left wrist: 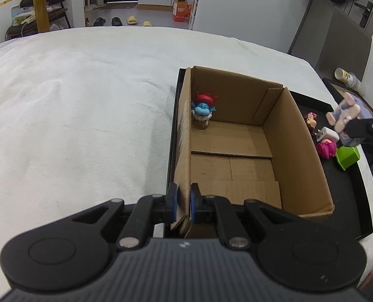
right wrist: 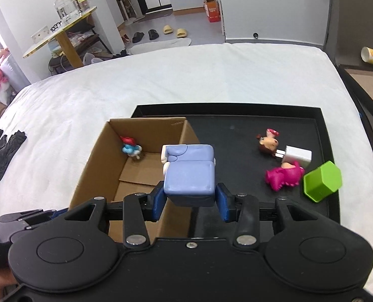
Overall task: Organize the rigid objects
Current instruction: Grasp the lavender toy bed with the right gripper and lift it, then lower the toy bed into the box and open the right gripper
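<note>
Carrying the periwinkle figurine [right wrist: 189, 173] over the cardboard box [right wrist: 146, 166], my right tool [right wrist: 190, 202] pinches its flat, hard, likely slippery sides; my left tool [left wrist: 184, 201] is clamped on the box's wall [left wrist: 182, 151], steadying it.

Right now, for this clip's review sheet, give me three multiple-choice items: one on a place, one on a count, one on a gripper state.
1. Where is the blue figurine with the red hat?
A. on the black tray
B. inside the cardboard box
C. on the bedspread

2. How many loose items lie on the black tray beside the box?
A. two
B. four
C. six

3. What does the left gripper grip?
A. the box wall
B. a charger
C. nothing

Key: 1 B, it stands in the box's far corner; 2 B, two figurines, charger, green cup; 3 A, pads pinch the cardboard wall.
</note>
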Motion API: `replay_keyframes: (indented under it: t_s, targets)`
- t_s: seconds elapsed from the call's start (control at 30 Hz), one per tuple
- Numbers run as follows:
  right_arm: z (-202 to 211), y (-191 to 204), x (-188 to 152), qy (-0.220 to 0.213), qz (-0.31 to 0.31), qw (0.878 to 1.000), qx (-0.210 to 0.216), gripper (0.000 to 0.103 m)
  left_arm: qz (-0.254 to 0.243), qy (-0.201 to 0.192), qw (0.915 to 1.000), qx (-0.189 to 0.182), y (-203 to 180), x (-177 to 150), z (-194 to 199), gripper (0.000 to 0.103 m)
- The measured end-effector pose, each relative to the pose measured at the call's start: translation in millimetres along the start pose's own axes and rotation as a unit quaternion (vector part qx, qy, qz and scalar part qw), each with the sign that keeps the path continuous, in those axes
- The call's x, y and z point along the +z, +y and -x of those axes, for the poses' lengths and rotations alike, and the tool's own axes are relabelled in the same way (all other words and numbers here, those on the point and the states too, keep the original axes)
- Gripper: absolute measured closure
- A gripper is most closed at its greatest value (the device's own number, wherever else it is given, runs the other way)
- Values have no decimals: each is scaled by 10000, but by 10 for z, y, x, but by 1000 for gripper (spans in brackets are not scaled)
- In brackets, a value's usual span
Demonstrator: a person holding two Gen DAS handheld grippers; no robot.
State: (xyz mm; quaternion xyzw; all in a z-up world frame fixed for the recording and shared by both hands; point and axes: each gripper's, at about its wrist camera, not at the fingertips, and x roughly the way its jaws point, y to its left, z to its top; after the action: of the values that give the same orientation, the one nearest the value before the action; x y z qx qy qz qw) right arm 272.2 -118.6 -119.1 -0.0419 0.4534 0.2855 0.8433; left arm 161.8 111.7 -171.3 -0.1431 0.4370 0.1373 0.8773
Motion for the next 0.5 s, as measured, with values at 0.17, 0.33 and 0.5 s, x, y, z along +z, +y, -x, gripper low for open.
replay_keyframes:
  t_s: [0.17, 0.33, 0.5]
  targets:
    - [-80, 146, 50, 8, 43, 10000, 30, 62, 17, -8, 10000, -49, 24, -4, -1, 94]
    - [-149, 302, 92, 28, 144, 9999, 71, 62, 45, -7, 9999, -100, 53, -2, -7, 94]
    - [-239, 434, 112, 87, 268, 9996, 74, 62, 91, -9, 9998, -161, 82, -4, -10, 93]
